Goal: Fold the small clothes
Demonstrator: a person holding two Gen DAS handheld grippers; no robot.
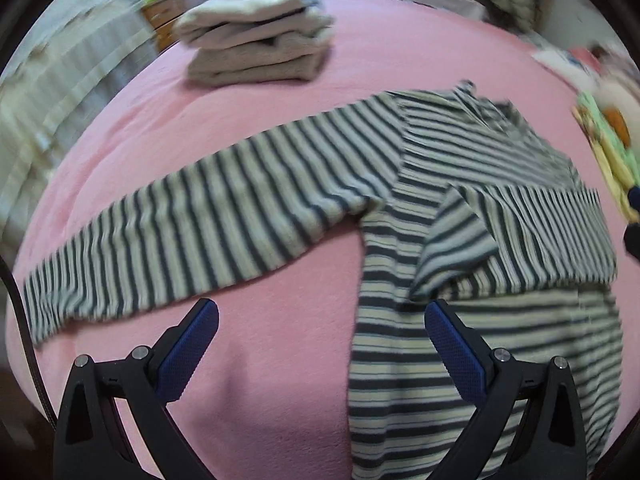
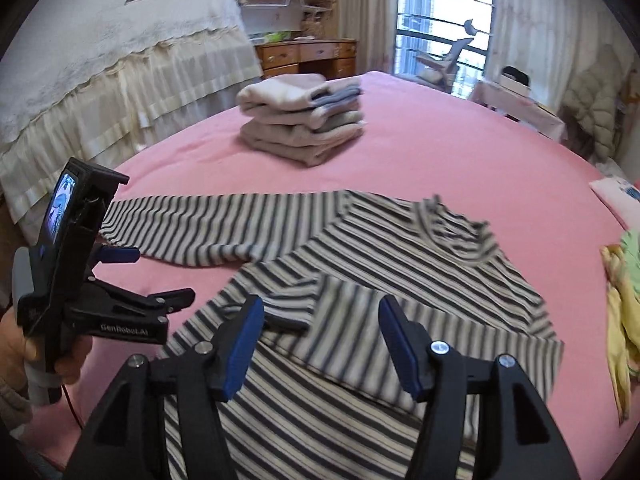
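Note:
A long-sleeved shirt (image 1: 480,168) (image 2: 380,248) with dark and cream stripes lies flat on the pink bed sheet (image 1: 260,360) (image 2: 440,152). One sleeve (image 1: 200,216) (image 2: 200,224) stretches out to the left. The other sleeve (image 1: 520,232) (image 2: 400,320) lies folded across the body. My right gripper (image 2: 320,308) is open just above that folded sleeve, and its pads press on nothing. My left gripper (image 1: 322,312) (image 2: 152,276) is open too, over the sheet beside the shirt's left edge, below the outstretched sleeve.
A stack of folded pale clothes (image 1: 256,40) (image 2: 304,120) sits at the far side of the bed. Yellow and green cloth (image 1: 608,140) (image 2: 620,300) lies at the right edge. A white-covered bed (image 2: 100,60) stands to the left. A hand (image 2: 24,344) holds the left gripper.

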